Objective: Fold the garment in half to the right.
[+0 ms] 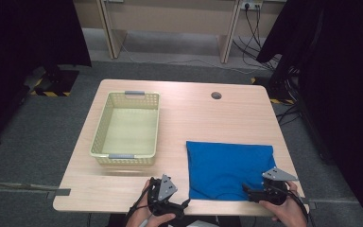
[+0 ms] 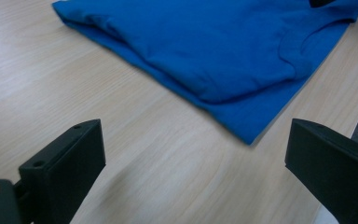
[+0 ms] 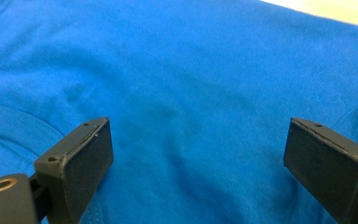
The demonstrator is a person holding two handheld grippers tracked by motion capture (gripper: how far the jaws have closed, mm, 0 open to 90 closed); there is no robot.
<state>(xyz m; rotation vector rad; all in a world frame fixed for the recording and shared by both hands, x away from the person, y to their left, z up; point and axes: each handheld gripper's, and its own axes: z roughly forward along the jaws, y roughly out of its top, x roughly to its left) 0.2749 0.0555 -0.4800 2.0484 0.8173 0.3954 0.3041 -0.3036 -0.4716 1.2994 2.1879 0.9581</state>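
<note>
Both grippers (image 1: 163,193) (image 1: 257,191) low beside shirt (image 1: 229,168)

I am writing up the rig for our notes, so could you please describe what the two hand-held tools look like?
Both are black. The left tool and the right tool each carry a grey three-cornered plate on top, and a thin black cable trails from the left one. In the gripper views each has two flat, blocky black jaws with small screw holes near the tips.

My left gripper (image 1: 157,185) sits low at the near edge, jaws spread wide; my right gripper (image 1: 251,190) likewise gapes, both gripped by my hands.
</note>
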